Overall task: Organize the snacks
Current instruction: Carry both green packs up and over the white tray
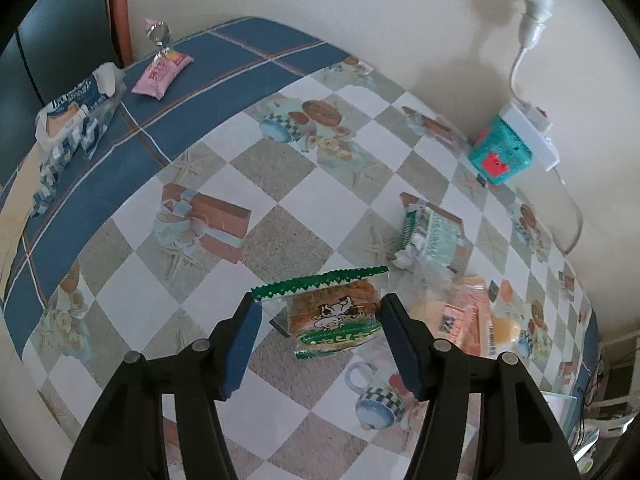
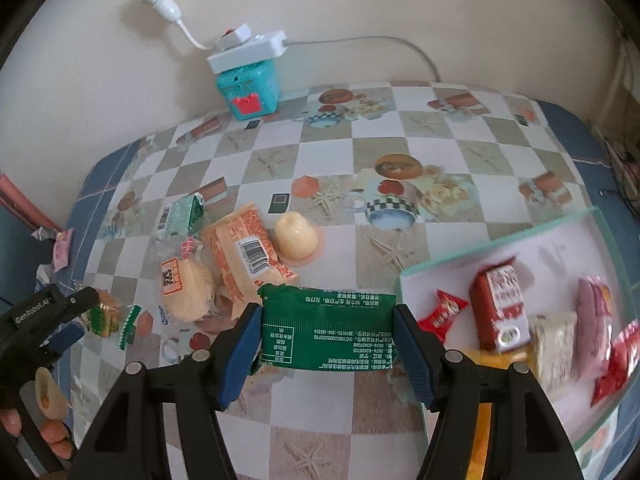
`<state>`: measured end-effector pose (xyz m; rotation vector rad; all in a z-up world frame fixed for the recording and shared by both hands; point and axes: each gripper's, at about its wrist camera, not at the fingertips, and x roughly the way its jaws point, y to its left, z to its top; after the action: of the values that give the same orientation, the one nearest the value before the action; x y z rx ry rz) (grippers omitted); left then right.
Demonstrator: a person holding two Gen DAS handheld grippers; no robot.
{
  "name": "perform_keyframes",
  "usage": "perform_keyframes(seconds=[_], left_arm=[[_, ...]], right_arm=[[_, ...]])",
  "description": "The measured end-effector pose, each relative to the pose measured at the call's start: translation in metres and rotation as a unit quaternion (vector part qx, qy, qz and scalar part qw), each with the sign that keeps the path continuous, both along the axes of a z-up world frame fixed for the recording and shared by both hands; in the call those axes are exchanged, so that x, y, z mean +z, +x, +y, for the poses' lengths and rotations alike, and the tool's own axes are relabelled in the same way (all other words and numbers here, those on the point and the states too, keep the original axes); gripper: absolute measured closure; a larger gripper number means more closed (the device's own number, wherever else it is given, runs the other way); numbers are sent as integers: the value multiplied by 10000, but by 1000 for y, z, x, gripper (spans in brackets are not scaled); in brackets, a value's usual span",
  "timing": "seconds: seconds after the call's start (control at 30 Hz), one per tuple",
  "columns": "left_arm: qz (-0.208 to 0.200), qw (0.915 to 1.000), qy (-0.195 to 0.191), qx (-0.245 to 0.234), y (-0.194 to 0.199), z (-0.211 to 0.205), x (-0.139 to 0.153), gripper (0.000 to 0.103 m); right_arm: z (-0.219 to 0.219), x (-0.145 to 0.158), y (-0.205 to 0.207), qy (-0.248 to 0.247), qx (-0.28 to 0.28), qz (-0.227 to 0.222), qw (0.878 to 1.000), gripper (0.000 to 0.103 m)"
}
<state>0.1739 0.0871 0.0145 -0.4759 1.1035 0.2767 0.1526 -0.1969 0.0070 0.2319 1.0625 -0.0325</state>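
My left gripper (image 1: 318,316) is open, its fingers on either side of a clear cookie packet with a green zigzag top and a cow picture (image 1: 334,318) lying on the table; it is not squeezed. The same gripper (image 2: 60,312) shows at the left of the right wrist view, by that packet (image 2: 106,316). My right gripper (image 2: 327,330) is shut on a dark green snack packet (image 2: 326,330), held above the table next to the glass tray (image 2: 500,248). The tray holds several snacks, among them a red and white carton (image 2: 500,312) and a red candy (image 2: 444,312).
Loose snacks lie mid-table: an orange packet (image 2: 244,256), a round bun packet (image 2: 186,292), a jelly cup (image 2: 296,238), a green-white packet (image 2: 180,216). A teal box under a white power strip (image 2: 250,80) stands at the wall. A pink packet (image 1: 162,74) and a tissue pack (image 1: 70,120) lie far left.
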Motion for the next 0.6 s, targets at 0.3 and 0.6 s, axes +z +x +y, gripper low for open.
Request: perform_keyframes(seconds=[0.3,0.6], left_arm=[[-306,9993,227,-70,-11,-11,29,40],[-490,9978,232,-380,-11,-41,43,40]], right_arm=[[-23,18,-28,75,-511,-255,9983,35],[-64,22,-39,144,-955,-366,9947,35]])
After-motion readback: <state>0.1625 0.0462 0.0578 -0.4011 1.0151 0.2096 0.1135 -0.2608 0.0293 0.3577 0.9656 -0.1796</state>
